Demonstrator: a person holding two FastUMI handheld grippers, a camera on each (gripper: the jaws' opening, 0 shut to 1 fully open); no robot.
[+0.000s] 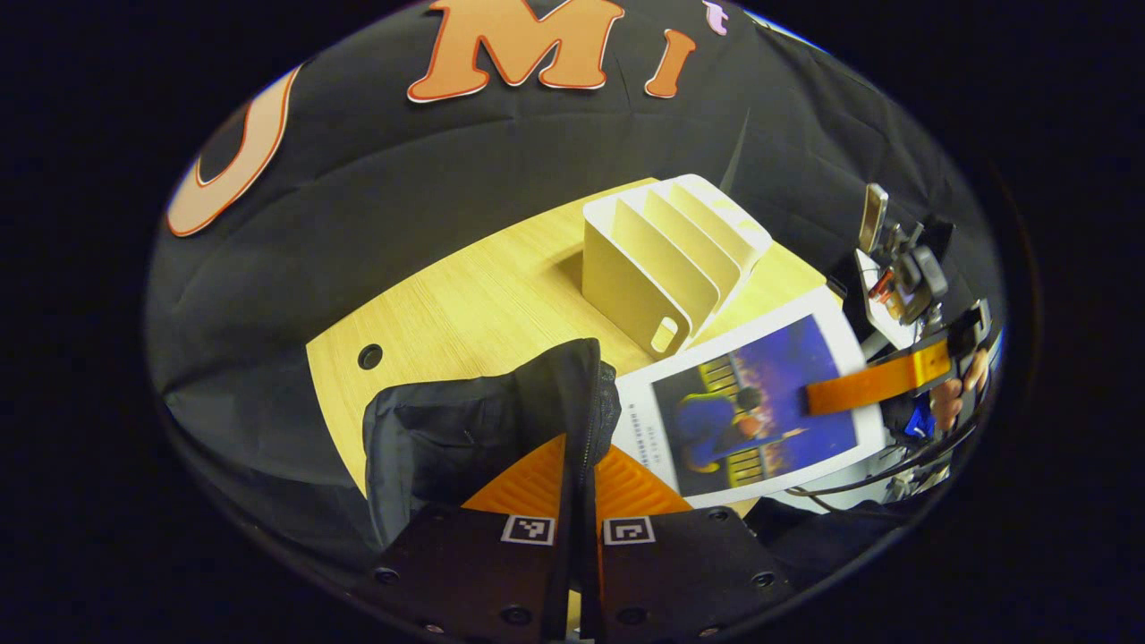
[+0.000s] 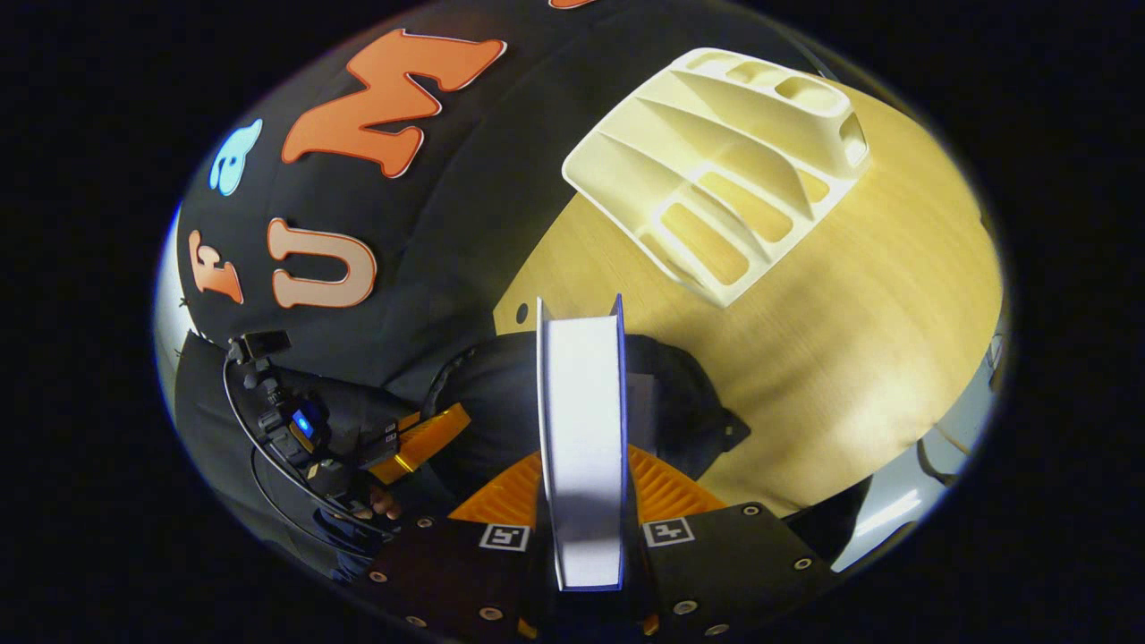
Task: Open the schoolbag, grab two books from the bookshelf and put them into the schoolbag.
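Observation:
My left gripper (image 1: 580,465) is shut on the zipper edge of the black schoolbag (image 1: 465,429) and holds that edge up off the wooden table (image 1: 465,295). To its right, a book (image 1: 760,407) with a blue and purple cover hangs tilted beside the bag, pinched by my right gripper (image 1: 859,385). In the right gripper view the right gripper (image 2: 583,483) is shut on this book (image 2: 581,420), seen edge-on, directly over the schoolbag's open mouth (image 2: 680,394). The left gripper (image 2: 420,438) holds the bag's left side. The cream bookshelf (image 1: 662,259) (image 2: 725,170) stands behind, its visible slots bare.
A round cable hole (image 1: 369,357) sits in the table near its left end. Bare tabletop (image 2: 850,313) stretches right of the bag. A hand (image 1: 948,398) and cables trail behind the right gripper. The black cloth wall surrounds the table.

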